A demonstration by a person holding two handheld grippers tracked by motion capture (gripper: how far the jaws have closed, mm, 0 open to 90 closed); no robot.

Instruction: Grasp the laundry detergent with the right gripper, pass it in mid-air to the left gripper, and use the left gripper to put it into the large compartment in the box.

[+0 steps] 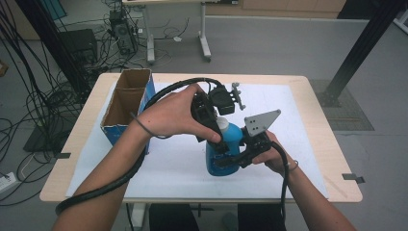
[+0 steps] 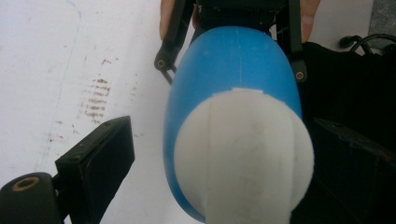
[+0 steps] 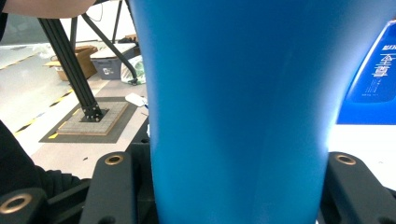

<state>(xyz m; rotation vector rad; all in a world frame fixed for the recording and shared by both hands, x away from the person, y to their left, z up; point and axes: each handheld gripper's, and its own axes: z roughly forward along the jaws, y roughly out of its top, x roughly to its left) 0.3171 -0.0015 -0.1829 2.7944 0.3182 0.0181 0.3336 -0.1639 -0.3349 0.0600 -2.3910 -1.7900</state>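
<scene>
A blue bottle with a white cap stands upright on the white sheet near the table's front middle. My right gripper comes in from the right and is shut on the bottle's body, and the blue wall sits tight between its two jaws. My left gripper reaches down from above over the cap. It is open, with one jaw on each side of the cap and a clear gap at the left jaw. Farther down the bottle, the right gripper's jaws clasp it.
A tall cardboard box with blue sides and an open top, split in two compartments, stands at the table's left; its blue side lies beyond the bottle. White paper covers the wooden table. Black frame posts stand on the floor.
</scene>
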